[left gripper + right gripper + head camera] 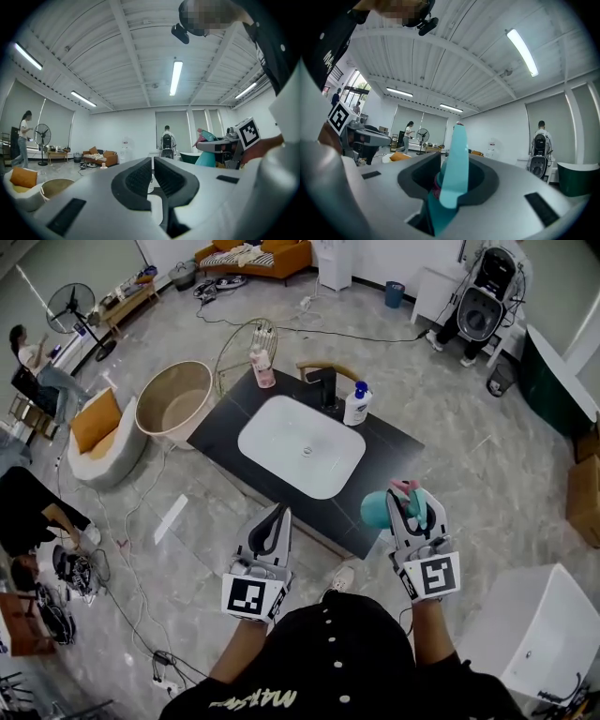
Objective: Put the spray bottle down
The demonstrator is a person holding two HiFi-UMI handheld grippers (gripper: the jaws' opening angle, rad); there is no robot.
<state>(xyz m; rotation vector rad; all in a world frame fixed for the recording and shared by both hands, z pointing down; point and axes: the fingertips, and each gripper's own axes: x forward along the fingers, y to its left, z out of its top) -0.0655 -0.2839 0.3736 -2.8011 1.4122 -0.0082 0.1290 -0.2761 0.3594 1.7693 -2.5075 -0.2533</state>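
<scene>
Spray bottle [378, 510] partly hidden behind right gripper [415, 499]; sofa [258, 257] cut by top edge.

We saw a teal spray bottle [380, 509] with a pink part at its head. Our left gripper [278, 512] and right gripper [412, 493] were pale grey with black pads and black-and-white square markers. The basin [281, 427] was white and the counter [222, 432] around it black. Behind the basin stood a white bottle [357, 406] with a blue cap, and left of the basin a beige tub [173, 399].
</scene>
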